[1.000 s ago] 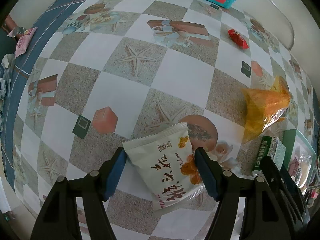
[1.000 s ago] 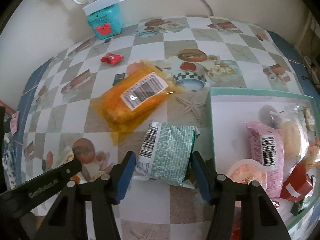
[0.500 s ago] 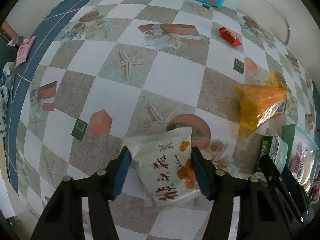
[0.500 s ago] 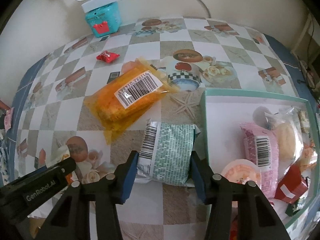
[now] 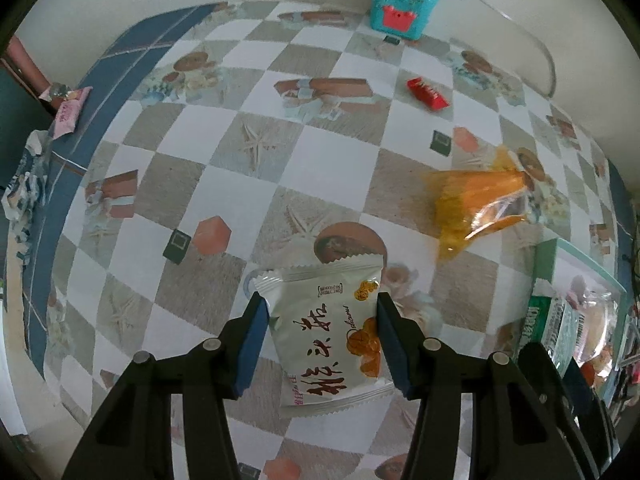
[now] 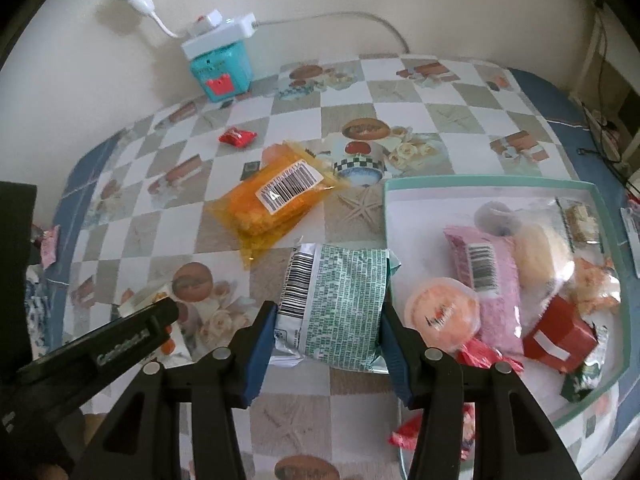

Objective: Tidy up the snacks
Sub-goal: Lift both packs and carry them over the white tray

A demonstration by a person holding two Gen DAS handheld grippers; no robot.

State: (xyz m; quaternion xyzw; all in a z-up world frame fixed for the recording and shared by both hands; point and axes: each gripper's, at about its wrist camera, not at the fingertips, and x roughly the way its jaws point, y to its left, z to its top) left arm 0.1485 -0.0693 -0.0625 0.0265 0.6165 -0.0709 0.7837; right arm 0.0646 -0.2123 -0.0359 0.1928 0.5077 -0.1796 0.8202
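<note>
Left wrist: left gripper (image 5: pixel 320 344) clamps white packet (image 5: pixel 326 336) across mid-width. Right gripper (image 6: pixel 328 344) clamps green packet (image 6: pixel 334 312) likewise. Both probably light, soft, crushable.

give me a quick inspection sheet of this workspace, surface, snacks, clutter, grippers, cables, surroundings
surface: table under a checkered printed cloth.
job's things: white snack packet and green snack packet each gripped; orange bag and red candy loose on the cloth; tray holds several snacks.
clutter: teal box at the wall; pink wrapper at the table edge.
grippers: left gripper shut on the white snack packet; right gripper shut on the green snack packet.
cables: power strip on the teal box, white cord along the wall.
surroundings: cream wall.
</note>
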